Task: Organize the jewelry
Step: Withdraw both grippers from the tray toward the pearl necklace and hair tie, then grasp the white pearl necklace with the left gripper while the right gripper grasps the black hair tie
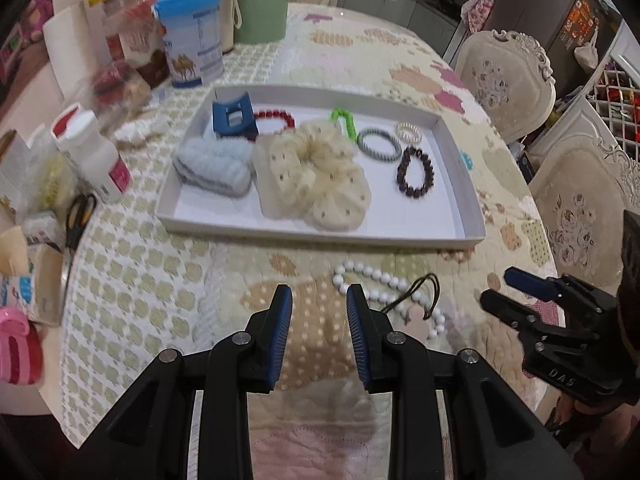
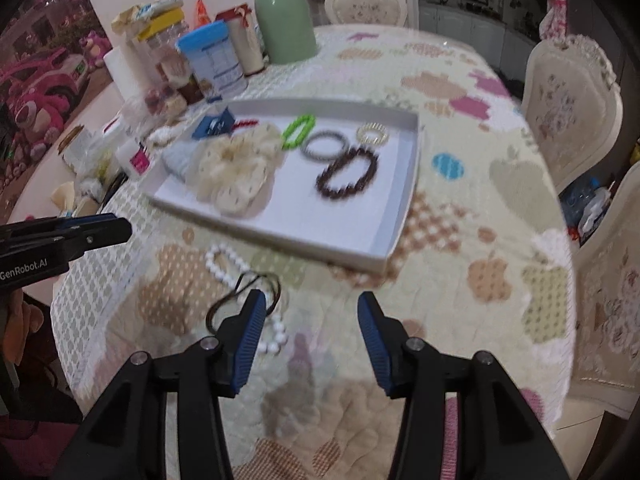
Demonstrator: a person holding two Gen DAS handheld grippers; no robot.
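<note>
A white tray (image 1: 460, 236) on the quilted table holds a cream scrunchie (image 1: 316, 172), a dark bead bracelet (image 1: 416, 174), a grey hair tie (image 1: 378, 145), a green loop (image 1: 345, 122), a red bracelet (image 1: 276, 120), a blue claw clip (image 1: 234, 114) and a light blue scrunchie (image 1: 214, 168). A white bead bracelet (image 1: 384, 284) and a thin dark hair tie (image 1: 412, 294) lie on the cloth in front of the tray. My left gripper (image 1: 319, 300) is open and empty just left of them. My right gripper (image 2: 310, 306) is open and empty, with the beads (image 2: 224, 266) at its left finger.
Bottles, a blue-lidded can (image 1: 192, 36), a green vase (image 1: 262, 0), scissors (image 1: 80, 216) and boxes crowd the table's left side. A pink clip (image 1: 16, 350) lies at the left edge. Ornate chairs (image 1: 508, 80) stand on the right.
</note>
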